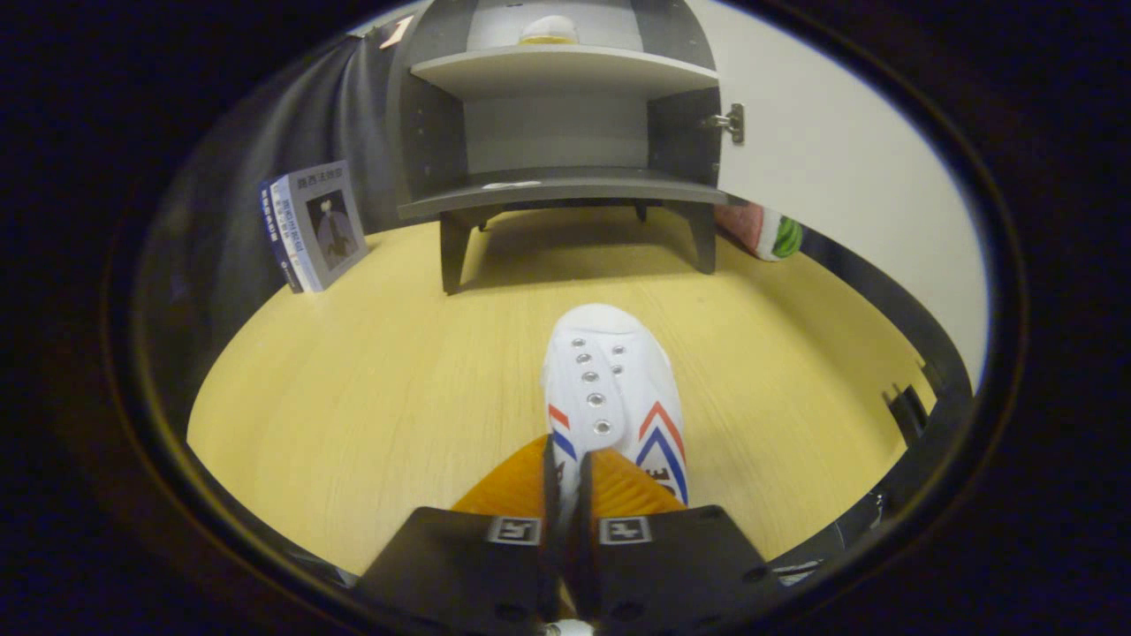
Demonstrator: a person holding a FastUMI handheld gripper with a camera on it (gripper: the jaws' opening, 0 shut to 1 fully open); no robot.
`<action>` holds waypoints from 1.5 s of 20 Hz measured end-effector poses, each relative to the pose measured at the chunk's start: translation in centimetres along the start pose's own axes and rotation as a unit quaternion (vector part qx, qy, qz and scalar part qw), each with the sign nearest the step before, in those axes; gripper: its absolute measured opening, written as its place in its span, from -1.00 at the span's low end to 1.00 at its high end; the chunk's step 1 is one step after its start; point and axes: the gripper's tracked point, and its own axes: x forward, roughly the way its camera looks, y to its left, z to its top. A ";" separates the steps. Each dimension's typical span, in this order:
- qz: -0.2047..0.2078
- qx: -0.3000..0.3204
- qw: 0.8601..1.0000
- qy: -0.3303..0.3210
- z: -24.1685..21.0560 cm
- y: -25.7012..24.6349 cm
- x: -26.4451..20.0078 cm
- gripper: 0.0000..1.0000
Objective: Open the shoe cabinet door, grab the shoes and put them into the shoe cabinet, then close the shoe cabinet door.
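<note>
Leaning against the dark booth wall near the table's far left edge: a book (315, 225), standing upright with its spine and cover both showing, well apart from everything else on the pale wooden table (353, 397). Standing just to the right of it, at the middle of the far edge: the grey shoe cabinet (565, 124), raised on short dark legs, showing two open compartments divided by one shelf. Resting on that shelf, in the upper compartment: a second shoe (549, 30), pale with a yellowish sole, only partly visible. Staying bare in the lower compartment apart from a small pale mark on its floor. Swinging wide open to the right: the white cabinet door (839, 177), hanging on a metal hinge (732, 122) at the cabinet's right wall. Peeking out beneath the door's lower edge, near the table's far right edge: a rounded object in red, white and green (767, 231), too hidden to identify. Sitting nearer, in the middle of the table and well in front of the cabinet: the white shoe (610, 389), toe pointing toward the cabinet, with metal eyelets along the top and red and blue chevron stripes on its sides. Clamping onto the shoe's rear part: the gripper (570, 481), both fingers pressing together on a thin edge of the opening, jaws nearly closed around it.
</note>
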 end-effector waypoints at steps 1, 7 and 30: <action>0.001 -0.001 1.000 0.003 0.0 -0.1 0.3 -0.84; 0.027 0.015 0.999 0.024 0.7 0.1 -0.9 -0.94; -0.007 -0.043 0.980 -0.196 37.0 -3.1 -13.8 -0.95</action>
